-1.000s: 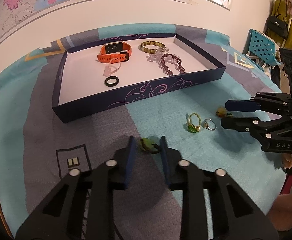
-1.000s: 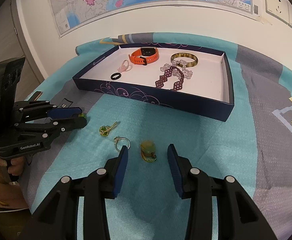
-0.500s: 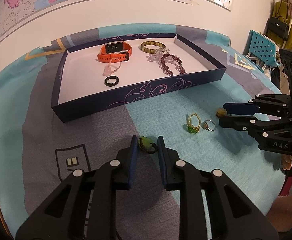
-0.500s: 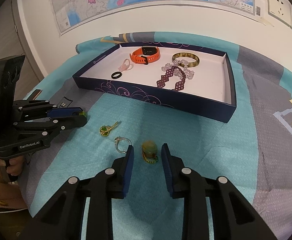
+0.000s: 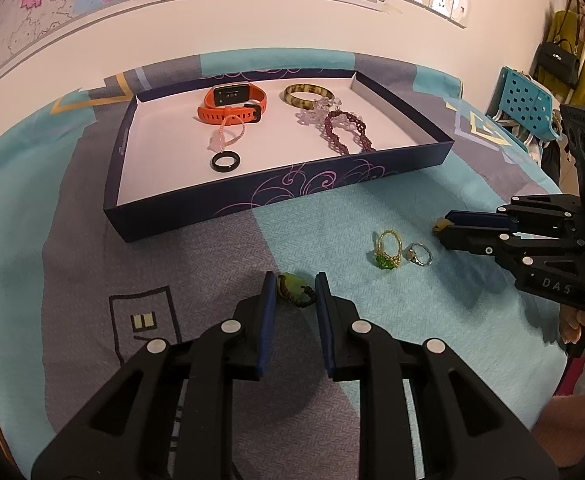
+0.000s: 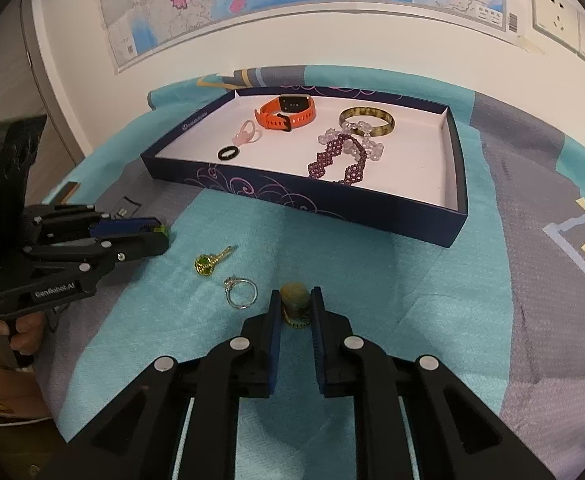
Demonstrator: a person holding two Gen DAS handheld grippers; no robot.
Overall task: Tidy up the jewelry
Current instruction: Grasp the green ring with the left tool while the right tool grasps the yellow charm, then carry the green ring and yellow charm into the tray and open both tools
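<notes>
Claw tips of the left claw (image 5: 292, 294) pinch a green stone ring (image 5: 293, 288) against the patterned cloth (image 5: 324, 216) that covers the counter, and its band is partly hidden behind the blue pads. The right claw (image 6: 295, 308) is closing on a brownish stone ring (image 6: 293, 298), whose lower half sits out of sight between the pads; whether they press it yet is hard to make out. Just left of the right claw lies a silver ring (image 6: 241, 293), and beyond that a gold ring with a green stone (image 6: 208, 263). Ahead of both claws stands the dark blue tray (image 6: 292, 196), holding an orange watch (image 6: 286, 114), a black ring (image 6: 228, 153), a purple beaded bracelet (image 6: 338, 160) and a mottled bangle (image 6: 366, 120). A hand (image 6: 24, 330) grips the left claw's handle, cut off at the edge
</notes>
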